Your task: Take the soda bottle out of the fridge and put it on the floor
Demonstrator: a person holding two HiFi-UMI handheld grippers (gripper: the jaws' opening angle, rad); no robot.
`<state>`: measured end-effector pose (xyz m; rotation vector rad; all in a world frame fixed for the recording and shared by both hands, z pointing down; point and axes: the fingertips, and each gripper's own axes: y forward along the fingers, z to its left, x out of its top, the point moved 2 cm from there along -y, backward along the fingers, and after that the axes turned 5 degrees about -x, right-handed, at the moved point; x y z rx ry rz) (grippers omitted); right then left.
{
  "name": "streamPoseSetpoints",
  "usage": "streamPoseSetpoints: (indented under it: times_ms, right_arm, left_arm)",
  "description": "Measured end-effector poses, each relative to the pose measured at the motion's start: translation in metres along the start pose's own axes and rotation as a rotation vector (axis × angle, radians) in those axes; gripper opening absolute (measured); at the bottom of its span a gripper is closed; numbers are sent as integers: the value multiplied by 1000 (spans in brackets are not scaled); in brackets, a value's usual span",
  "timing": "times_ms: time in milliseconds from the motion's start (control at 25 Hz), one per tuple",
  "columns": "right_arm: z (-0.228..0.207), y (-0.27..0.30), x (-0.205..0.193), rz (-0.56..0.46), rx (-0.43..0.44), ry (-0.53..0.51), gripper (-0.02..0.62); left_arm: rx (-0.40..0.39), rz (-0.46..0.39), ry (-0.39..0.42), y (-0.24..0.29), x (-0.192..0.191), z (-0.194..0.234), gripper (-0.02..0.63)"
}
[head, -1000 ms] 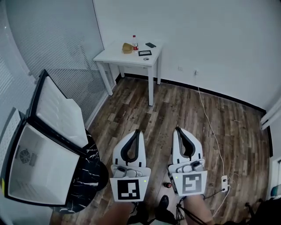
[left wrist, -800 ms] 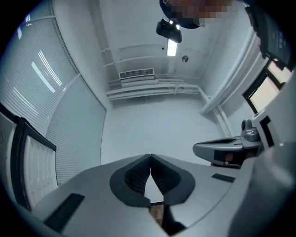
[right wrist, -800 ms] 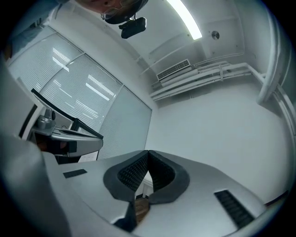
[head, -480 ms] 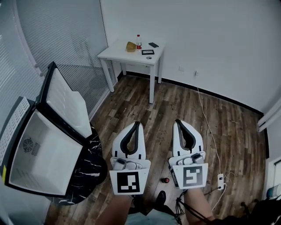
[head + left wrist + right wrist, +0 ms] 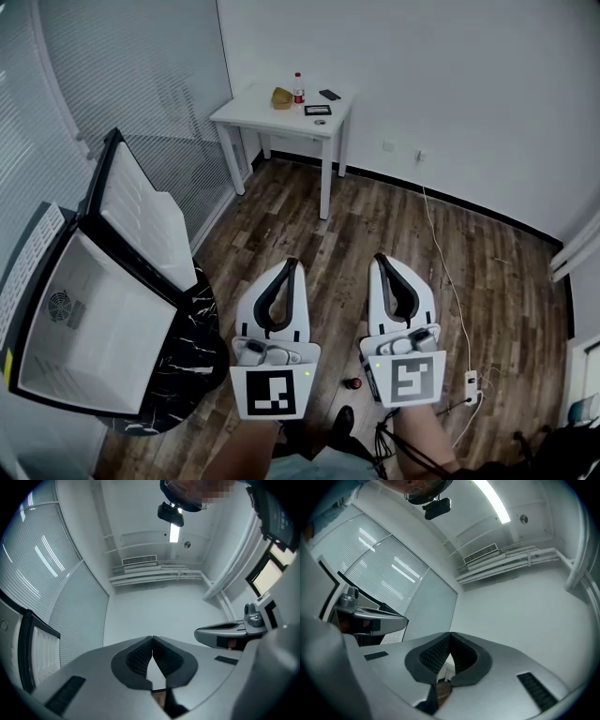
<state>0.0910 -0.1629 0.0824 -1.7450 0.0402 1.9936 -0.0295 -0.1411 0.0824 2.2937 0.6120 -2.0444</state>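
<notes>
At 12 o'clock, on the far table: bottle, upright, red cap. At 9 o'clock: fridge, door open. At 6 o'clock: left gripper and right gripper, side by side, jaws closed, both empty.

left tongs: jaws together, empty | right tongs: jaws together, empty (side by side, pointing forward)

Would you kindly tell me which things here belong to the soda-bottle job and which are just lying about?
Job: fridge, open, inside looks empty; wooden floor; small red-topped thing on it, possibly the bottle; left gripper and right gripper, both shut.
Lying about: white table; red-labelled bottle on it; power strip.
</notes>
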Motion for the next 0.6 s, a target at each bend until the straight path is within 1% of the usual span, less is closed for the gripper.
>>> streamPoseSetpoints:
  times_ms: [280,600]
  right_arm:
    - [0,2,-6,16,-2,9,11]
    - [-4,5,-8,3,3,5,12]
  left_arm:
    - [3,-9,0,3,0,1,17]
    - [1,-16,-4,9,-1,-2,17]
